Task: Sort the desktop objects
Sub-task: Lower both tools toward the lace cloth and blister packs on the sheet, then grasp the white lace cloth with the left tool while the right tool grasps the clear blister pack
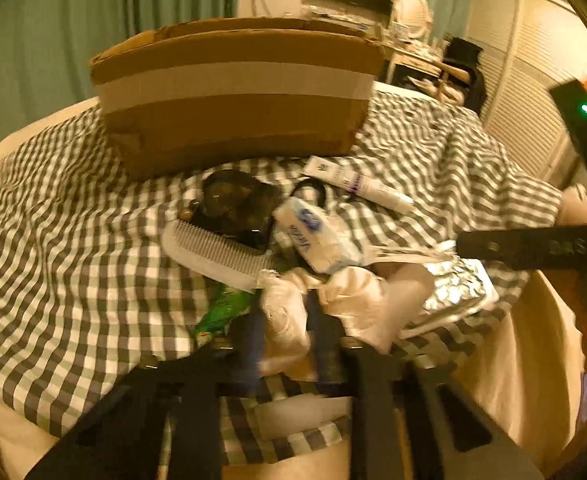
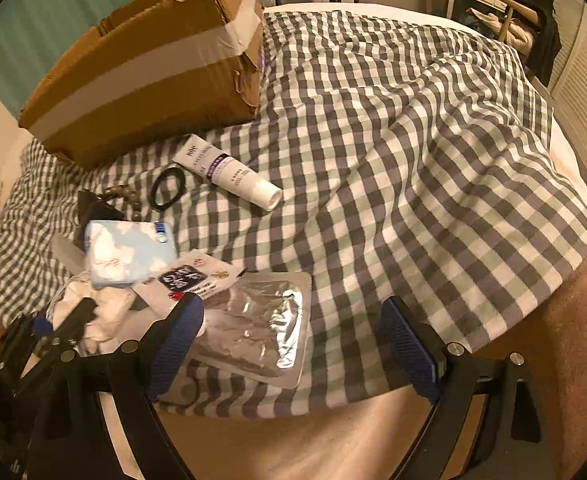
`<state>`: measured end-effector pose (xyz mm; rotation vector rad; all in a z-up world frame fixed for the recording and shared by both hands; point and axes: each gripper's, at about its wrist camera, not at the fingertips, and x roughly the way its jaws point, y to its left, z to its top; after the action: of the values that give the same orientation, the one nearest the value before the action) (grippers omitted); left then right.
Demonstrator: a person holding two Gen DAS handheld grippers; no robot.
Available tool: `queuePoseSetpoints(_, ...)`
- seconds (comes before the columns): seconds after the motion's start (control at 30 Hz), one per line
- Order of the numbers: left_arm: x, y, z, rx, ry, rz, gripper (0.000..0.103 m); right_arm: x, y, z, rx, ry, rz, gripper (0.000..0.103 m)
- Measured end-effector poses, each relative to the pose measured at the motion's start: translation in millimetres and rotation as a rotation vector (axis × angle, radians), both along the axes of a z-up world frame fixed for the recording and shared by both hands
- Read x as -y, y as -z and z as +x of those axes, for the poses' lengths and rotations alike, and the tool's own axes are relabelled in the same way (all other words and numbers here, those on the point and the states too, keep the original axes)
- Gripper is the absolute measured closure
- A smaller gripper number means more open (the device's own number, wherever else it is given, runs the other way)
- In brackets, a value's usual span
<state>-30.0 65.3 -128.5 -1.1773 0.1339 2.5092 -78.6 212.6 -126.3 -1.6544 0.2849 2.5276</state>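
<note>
Small desk items lie heaped on a checked cover. My left gripper is shut on a crumpled white plastic wad, pinched between its blue pads. In the right wrist view the left gripper sits on the same wad. My right gripper stands open just above a silver foil pouch, its left finger over the pouch's near-left edge, nothing gripped. Behind lie a blue-and-white tissue pack, a printed card packet, a white tube and a black hair tie.
An open cardboard box stands at the back of the heap. A white comb, a black case and a green packet lie left of the wad. The checked cover stretches away to the right. Furniture stands beyond.
</note>
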Motion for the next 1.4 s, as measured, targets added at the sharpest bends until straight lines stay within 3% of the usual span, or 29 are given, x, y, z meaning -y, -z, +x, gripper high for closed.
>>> queuePoseSetpoints(0.43,6.9,7.6,-3.0,0.035,-0.005,-0.008,0.088,-9.9,26.2,-12.5,0.072,-0.004,-0.036,0.016)
queuePoseSetpoints(0.53,7.4,7.9,-2.8,0.035,-0.003,-0.012,0.088,-9.4,31.9,-13.1,0.099,-0.032,-0.085,0.025)
queuePoseSetpoints(0.6,7.0,7.9,-1.9,0.034,-0.004,-0.014,0.088,-8.3,35.0,-12.1,0.115,-0.052,-0.143,0.049)
queuePoseSetpoints(0.67,7.5,8.0,-1.7,0.033,-0.006,-0.017,0.088,-7.8,35.8,-9.2,0.120,-0.062,-0.208,0.060)
queuePoseSetpoints(0.9,10.3,7.4,-3.7,0.030,-0.011,-0.015,0.088,-13.3,14.8,1.4,0.049,-0.054,-0.301,0.081)
queuePoseSetpoints(1.13,14.6,4.0,-5.3,0.025,-0.033,0.007,0.088,0.5,-6.5,2.4,-0.039,-0.110,-0.406,0.091)
queuePoseSetpoints(1.33,18.1,6.2,-7.7,0.045,-0.060,0.029,0.088,26.0,12.2,-9.7,-0.013,-0.143,-0.360,0.089)
queuePoseSetpoints(1.4,18.5,8.1,-8.6,0.056,-0.066,0.039,0.088,20.2,17.8,-14.5,-0.017,-0.103,-0.404,0.088)
